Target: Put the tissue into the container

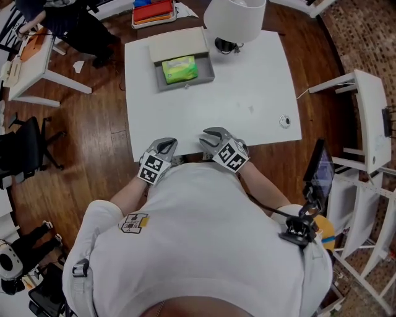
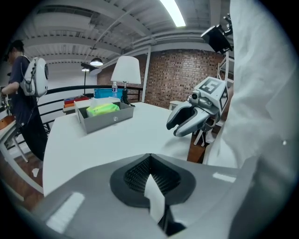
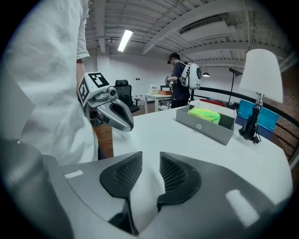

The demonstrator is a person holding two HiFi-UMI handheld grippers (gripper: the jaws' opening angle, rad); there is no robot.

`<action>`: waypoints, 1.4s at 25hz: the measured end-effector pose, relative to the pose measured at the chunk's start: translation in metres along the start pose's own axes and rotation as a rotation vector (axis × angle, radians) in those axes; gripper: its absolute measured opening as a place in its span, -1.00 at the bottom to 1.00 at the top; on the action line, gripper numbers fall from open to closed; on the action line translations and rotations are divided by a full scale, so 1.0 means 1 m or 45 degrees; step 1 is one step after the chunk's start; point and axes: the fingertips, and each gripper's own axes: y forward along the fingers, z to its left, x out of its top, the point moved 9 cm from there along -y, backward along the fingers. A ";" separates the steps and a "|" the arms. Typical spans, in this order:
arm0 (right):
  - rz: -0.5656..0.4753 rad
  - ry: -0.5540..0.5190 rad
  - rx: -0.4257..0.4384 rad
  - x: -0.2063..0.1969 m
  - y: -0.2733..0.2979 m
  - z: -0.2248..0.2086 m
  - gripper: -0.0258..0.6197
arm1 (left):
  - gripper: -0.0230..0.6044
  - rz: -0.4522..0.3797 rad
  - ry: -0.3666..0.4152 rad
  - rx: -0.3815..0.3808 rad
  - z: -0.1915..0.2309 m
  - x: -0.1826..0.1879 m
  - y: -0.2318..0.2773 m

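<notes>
Between container (image 1: 185,83) and near edge, tabletop (image 1: 235,114)

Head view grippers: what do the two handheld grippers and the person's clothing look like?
Both the left gripper and the right gripper have curved silver-grey shells with black ribbed pads inside. Each carries a white cube with black square markers. The person wears a white short-sleeved shirt.

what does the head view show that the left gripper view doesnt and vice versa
Only the head view: the small round object near the right edge of the table and the marker cube on the left gripper. Only the left gripper view: the brick wall and the ceiling light. Both: the table, the grey container holding the green tissue pack, the lamp, the right gripper.
</notes>
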 end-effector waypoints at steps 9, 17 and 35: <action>0.046 -0.002 0.000 -0.009 0.002 -0.001 -0.92 | -0.93 0.028 0.038 -0.028 -0.010 0.003 0.008; 0.056 0.012 0.004 -0.011 0.004 -0.001 -0.92 | -0.93 0.035 0.053 -0.033 -0.011 0.005 0.009; 0.054 -0.001 -0.002 -0.006 0.005 -0.003 -0.92 | -0.93 0.046 0.076 -0.037 -0.009 0.004 0.005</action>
